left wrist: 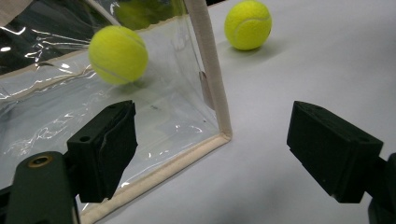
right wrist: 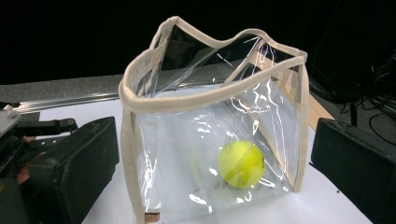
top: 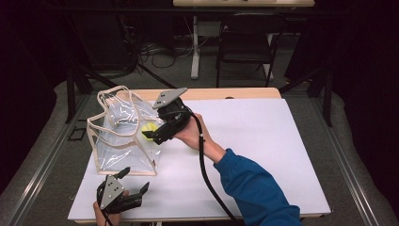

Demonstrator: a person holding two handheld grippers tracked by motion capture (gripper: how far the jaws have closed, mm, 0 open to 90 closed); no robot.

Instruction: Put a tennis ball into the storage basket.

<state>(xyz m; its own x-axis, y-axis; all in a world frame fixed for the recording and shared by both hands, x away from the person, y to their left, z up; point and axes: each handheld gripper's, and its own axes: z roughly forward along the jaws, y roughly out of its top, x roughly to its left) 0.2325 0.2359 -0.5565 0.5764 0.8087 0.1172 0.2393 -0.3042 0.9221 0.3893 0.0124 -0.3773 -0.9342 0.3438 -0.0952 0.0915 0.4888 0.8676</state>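
Right, clear plastic bag point(top: 123, 134) with beige trim stands upright, mouth open, on the left part of the white counter point(top: 263, 141). One tennis ball point(right wrist: 241, 164) sits inside the bag, low on its floor, seen through the wall in the right gripper view. In the left gripper view a second tennis ball point(left wrist: 248, 24) lies on the counter outside the bag, just past its trimmed corner edge.

Right claw point(top: 151, 134) is at the bag's right side, near the rim, jaws spread wide with nothing pinched; the bag shows between and beyond them. Left claw point(top: 136, 181) rests low at the counter's front-left corner, jaws spread and empty, pointing at the bag's near bottom corner, not touching it. A blue sleeve point(top: 256, 188) covers the right forearm.
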